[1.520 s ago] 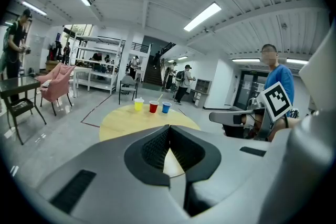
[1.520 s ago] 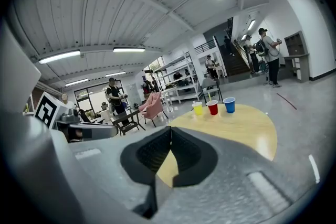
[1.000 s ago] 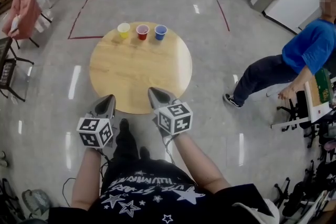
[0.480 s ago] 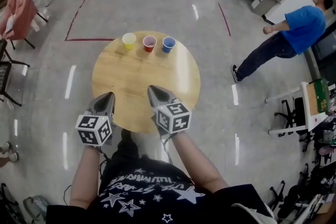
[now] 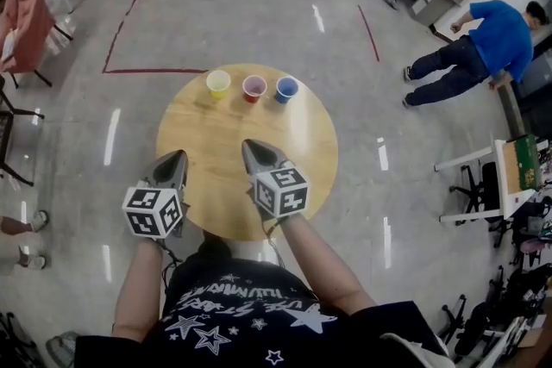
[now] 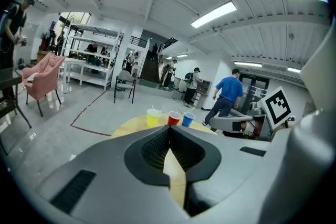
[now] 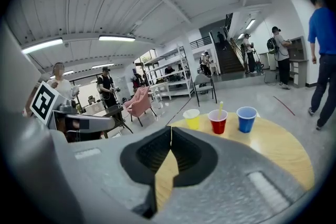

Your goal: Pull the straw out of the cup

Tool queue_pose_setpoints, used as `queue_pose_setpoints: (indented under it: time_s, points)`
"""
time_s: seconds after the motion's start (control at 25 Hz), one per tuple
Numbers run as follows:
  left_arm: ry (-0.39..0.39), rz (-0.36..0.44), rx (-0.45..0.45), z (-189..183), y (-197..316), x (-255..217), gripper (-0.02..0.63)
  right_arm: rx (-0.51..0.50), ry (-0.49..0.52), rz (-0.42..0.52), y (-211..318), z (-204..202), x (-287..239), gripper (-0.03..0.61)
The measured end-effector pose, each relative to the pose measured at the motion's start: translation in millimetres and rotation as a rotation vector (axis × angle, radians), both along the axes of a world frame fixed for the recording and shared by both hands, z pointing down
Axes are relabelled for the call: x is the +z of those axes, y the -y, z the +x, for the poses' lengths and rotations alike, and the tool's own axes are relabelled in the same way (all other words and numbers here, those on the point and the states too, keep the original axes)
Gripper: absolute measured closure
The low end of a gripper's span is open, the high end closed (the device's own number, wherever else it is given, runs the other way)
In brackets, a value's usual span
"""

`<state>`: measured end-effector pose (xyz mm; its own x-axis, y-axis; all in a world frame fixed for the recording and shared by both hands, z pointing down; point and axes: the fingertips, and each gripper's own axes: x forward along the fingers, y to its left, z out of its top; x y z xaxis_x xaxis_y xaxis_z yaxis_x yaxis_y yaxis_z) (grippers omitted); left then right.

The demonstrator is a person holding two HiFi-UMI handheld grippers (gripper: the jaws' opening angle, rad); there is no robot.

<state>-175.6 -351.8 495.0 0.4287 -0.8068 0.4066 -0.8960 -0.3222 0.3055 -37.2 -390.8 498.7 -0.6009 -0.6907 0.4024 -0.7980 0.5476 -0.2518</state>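
Yellow straw, centre frame, in the red cup: probably light and crushable; pinch gently above the rim. Left gripper and right gripper are clenched on nothing.

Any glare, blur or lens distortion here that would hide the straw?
Head view: bright glare streaks on the glossy floor, none on the cups. Right gripper view: strong fisheye bending and dark corners, yet the straw stands clear in the red cup. Left gripper view: same bending, cups small.

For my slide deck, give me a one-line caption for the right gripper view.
Shut right gripper faces a round table with yellow cup, red cup holding a straw, and blue cup.
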Motion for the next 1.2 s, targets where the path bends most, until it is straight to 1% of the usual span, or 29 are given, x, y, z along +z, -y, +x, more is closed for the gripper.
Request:
queue_pose_setpoints:
  time_s: [0.2, 0.24, 0.28, 0.4, 0.48, 0.6, 0.76, 1.12, 1.2]
  points:
    - [-0.010, -0.014, 0.020, -18.8, 36.7, 10.2, 0.607, -0.026, -0.015, -0.022, 31.4, -26.7, 10.5, 0.570]
    - [-0.011, -0.017, 0.026, -20.5, 42.7, 12.5, 0.607, -0.033, -0.015, -0.027, 37.1, -31.0, 13.1, 0.509]
    - [-0.011, -0.020, 0.032, -22.0, 48.3, 14.9, 0.607, -0.037, -0.019, -0.031, 42.6, -34.6, 15.9, 0.491]
    - [-0.015, -0.029, 0.048, -27.7, 61.3, 21.1, 0.607, -0.038, -0.041, -0.029, 55.9, -44.5, 23.3, 0.487]
    - [-0.017, -0.034, 0.055, -33.3, 68.8, 24.0, 0.607, -0.040, -0.042, -0.028, 64.0, -53.9, 26.6, 0.387]
    - [-0.016, -0.039, 0.065, -38.1, 79.7, 28.0, 0.607, -0.032, -0.050, -0.016, 78.0, -63.6, 30.1, 0.319]
    - [-0.014, -0.048, 0.077, -38.4, 92.7, 36.2, 0.607, -0.012, -0.092, 0.001, 98.5, -64.8, 38.9, 0.318]
    - [-0.014, -0.072, 0.091, -45.6, 113.1, 54.2, 0.607, 0.021, -0.143, 0.014, 140.1, -68.5, 57.5, 0.327]
    - [-0.013, -0.074, 0.095, -46.7, 118.0, 53.7, 0.607, 0.018, -0.169, 0.009, 149.3, -69.0, 60.3, 0.401]
